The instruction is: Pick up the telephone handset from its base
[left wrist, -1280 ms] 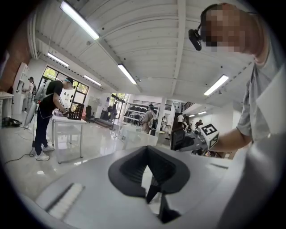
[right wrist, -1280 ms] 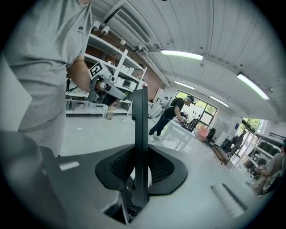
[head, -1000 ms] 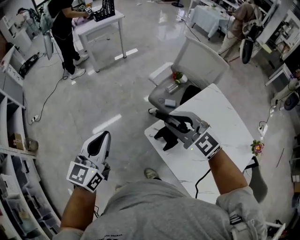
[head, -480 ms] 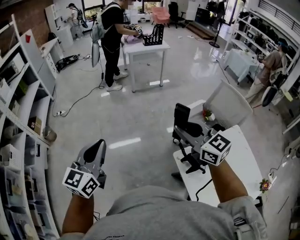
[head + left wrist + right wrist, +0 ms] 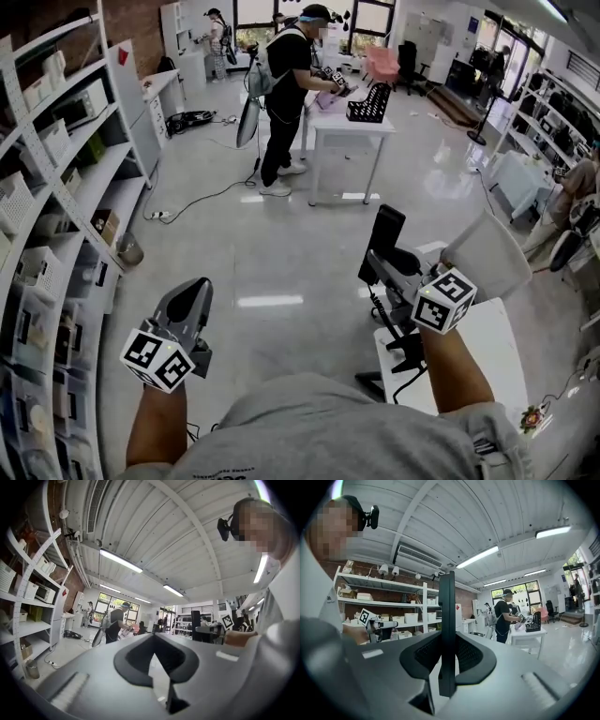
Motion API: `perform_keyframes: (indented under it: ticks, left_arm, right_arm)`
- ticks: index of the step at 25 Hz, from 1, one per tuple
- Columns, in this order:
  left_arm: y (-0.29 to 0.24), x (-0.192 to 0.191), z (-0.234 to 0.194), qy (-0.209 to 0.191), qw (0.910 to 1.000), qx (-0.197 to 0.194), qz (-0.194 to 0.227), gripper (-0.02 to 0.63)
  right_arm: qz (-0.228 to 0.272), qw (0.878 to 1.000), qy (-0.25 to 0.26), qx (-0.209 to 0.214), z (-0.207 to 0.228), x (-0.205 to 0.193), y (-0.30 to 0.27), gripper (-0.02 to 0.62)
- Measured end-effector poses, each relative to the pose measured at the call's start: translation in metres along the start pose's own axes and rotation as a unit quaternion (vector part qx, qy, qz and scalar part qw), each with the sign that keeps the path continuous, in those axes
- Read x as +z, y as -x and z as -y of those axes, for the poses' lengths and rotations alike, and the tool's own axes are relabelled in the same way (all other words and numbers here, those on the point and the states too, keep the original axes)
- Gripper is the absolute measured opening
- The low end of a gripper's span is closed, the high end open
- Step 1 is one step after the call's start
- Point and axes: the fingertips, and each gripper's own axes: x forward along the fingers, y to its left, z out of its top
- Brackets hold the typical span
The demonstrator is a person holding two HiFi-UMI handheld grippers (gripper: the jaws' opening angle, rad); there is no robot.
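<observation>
The person is holding both arms forward from a grey shirt, bare forearms out, each hand carrying its tool roughly level over the shiny floor (image 5: 281, 253).

The right tongs (image 5: 375, 259) are reaching out above the near edge of the white table (image 5: 511, 342), with their marker cube (image 5: 443, 300) sitting over the wrist. They are clamping the black telephone handset (image 5: 386, 234), which is standing upright and rising above the tips. In the right gripper view the handset (image 5: 446, 602) is showing edge-on as a narrow dark slab running straight up through the right tongs (image 5: 446, 637), and both pads are pressing against its sides at a narrow setting. The handset is hanging in the air, clear of the table. The dark phone base (image 5: 409, 349) is sitting on the table's left edge, below the right hand and well apart from the handset.

The left tongs (image 5: 195, 289) are pointing forward on the other side of the body, well apart from the right pair and over bare floor. Their marker cube (image 5: 156, 360) is facing the head camera. In the left gripper view the left tongs (image 5: 153, 637) are closing tip to tip, with nothing between them.

Shelving (image 5: 56, 187) is lining the left wall. Farther back, another person (image 5: 291, 84) is standing at a second white table (image 5: 342, 131) that is carrying a black basket (image 5: 368, 103).
</observation>
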Motion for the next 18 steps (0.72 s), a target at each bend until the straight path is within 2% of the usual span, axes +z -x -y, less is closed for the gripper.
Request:
perform_keyframes:
  ticks: [6, 18]
  left_arm:
    - [0.017, 0.007, -0.008, 0.001, 0.9999, 0.009, 0.009, 0.057]
    - [0.024, 0.015, -0.005, 0.005, 0.9999, 0.003, 0.015, 0.057]
  right_arm:
    - [0.013, 1.000, 0.004, 0.011, -0.013, 0.015, -0.013, 0.077]
    - [0.018, 1.000, 0.011, 0.011, -0.023, 0.025, -0.012, 0.077]
